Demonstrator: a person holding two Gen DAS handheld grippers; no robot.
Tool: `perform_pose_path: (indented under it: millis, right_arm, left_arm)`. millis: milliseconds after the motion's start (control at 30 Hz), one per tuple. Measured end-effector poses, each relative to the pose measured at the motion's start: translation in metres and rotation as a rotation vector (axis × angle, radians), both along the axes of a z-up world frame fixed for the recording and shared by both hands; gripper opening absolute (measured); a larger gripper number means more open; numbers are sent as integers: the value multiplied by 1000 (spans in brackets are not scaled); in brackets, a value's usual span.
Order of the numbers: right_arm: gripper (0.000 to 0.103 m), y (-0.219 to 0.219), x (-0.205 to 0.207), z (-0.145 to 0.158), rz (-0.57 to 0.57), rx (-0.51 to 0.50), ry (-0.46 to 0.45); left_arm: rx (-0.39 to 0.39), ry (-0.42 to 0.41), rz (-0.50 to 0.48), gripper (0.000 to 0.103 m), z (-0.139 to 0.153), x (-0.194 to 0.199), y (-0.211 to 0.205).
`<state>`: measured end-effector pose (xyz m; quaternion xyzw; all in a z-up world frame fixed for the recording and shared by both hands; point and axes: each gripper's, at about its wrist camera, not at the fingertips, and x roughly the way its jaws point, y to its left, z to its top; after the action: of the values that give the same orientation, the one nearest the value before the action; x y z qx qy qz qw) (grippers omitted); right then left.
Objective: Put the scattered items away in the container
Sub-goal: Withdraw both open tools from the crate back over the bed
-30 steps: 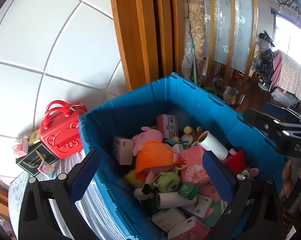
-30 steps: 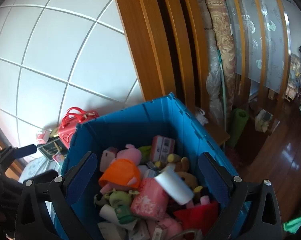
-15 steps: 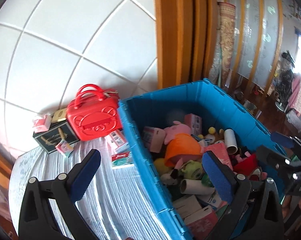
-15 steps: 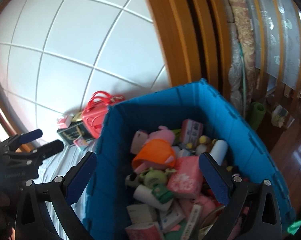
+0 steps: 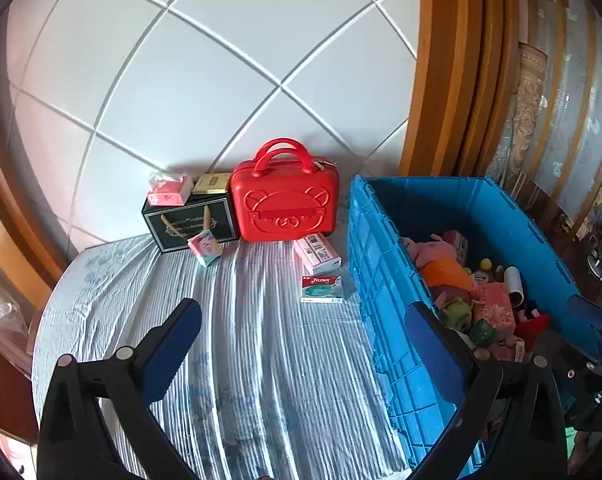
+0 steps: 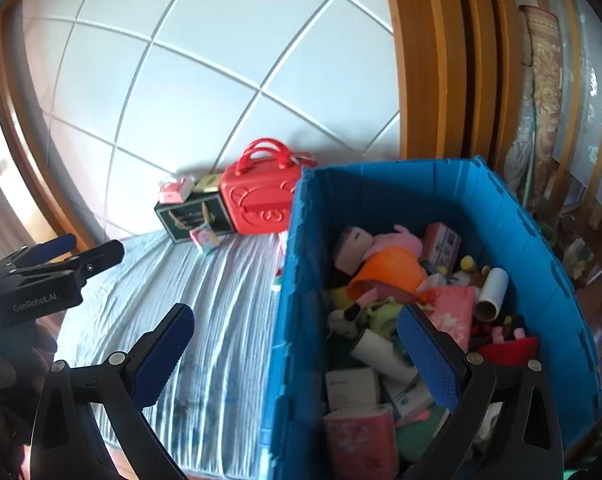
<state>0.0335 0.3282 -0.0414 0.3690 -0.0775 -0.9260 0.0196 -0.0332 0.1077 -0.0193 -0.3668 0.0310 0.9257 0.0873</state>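
A blue crate [image 5: 365,240] [image 6: 297,264] stands at the right end of the table, piled with plush toys, tissue packs and small boxes. Left of it, loose on the striped cloth, lie a Tylenol box [image 5: 321,289], a pink box [image 5: 317,254] and a small pastel pack [image 5: 205,242] [image 6: 205,239]. My left gripper [image 5: 305,344] hangs open and empty above the cloth, short of these items. My right gripper [image 6: 297,354] is open and empty over the crate's left wall. In the right wrist view the left gripper [image 6: 61,256] shows at the far left.
Against the tiled wall stand a red carry case [image 5: 285,200] and a black gift box [image 5: 189,220], which carries a pink tissue pack [image 5: 169,192] and a gold box [image 5: 217,182]. A wooden door frame [image 5: 441,80] rises behind the crate. The cloth's left edge [image 5: 49,312] curves away.
Both views have swung left, away from the crate's inside. The cloth and its loose items have come into the left wrist view. Both grippers stay open.
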Motion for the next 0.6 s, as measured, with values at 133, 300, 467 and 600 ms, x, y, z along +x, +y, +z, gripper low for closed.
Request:
perform_pose_path:
  millis: [133, 300, 467, 600]
  right_arm:
    - [103, -30, 7, 1, 25, 30, -19]
    - [103, -52, 16, 2, 22, 35, -36]
    - [103, -65, 24, 6, 14, 48, -36]
    - [103, -76, 32, 8, 20, 53, -36]
  left_arm:
    - [0, -10, 49, 103, -5, 7, -31]
    - [-13, -10, 87, 103, -8, 19, -57]
    - [-9, -27, 109, 103, -9, 26, -75]
    - [-7, -28, 131, 103, -9, 33, -88]
